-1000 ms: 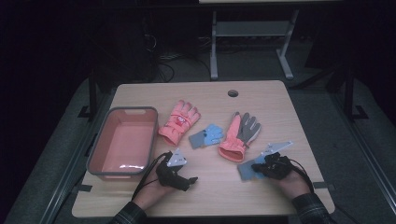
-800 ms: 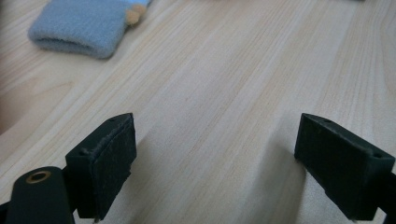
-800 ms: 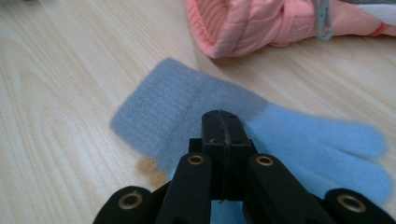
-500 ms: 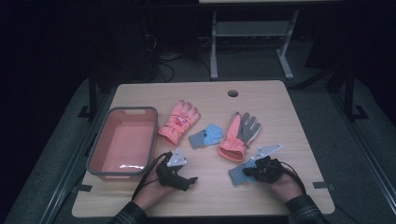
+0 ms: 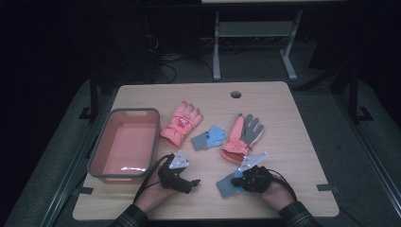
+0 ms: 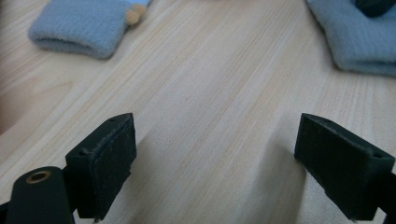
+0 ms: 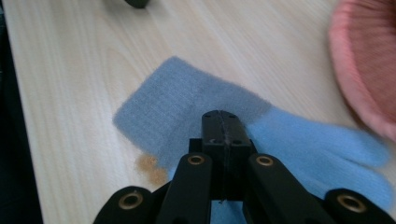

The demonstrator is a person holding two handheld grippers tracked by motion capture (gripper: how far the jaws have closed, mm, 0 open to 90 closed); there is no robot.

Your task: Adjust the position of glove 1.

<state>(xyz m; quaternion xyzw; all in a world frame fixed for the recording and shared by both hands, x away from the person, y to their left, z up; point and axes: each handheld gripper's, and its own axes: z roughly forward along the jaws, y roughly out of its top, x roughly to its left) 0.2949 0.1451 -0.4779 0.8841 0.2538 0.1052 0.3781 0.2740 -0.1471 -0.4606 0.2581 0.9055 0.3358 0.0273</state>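
**Thin grip on a blue glove, with a bin well off to the left**

The right gripper (image 5: 240, 182) is clenched on a small blue glove (image 7: 196, 105), its two jaws pressed together with a pinch of the knit between them near the grey cuff. The glove lies flat on the table (image 5: 293, 127) near the front edge, right of centre. The left gripper (image 5: 191, 182) rests low over bare wood with its jaws wide apart and nothing between them.

The main risk, as I judge it, is the hold itself: only a fold of soft fabric is pinched, so the glove could slide out if it is lifted or dragged quickly. The loose fingers trail toward the right hand and may catch or drag on the wood. A sweep to the left could also bump the left gripper, which sits between the glove and the pink bin (image 5: 124, 142).

A second blue glove (image 5: 209, 138) lies mid-table, between a pink glove (image 5: 182, 123) just beside the bin and a pink-and-grey glove (image 5: 243, 137) to the right. The pink-and-grey one lies close to the right gripper, so a careless move could snag its cuff. Cables trail from both grippers toward the person's sleeves
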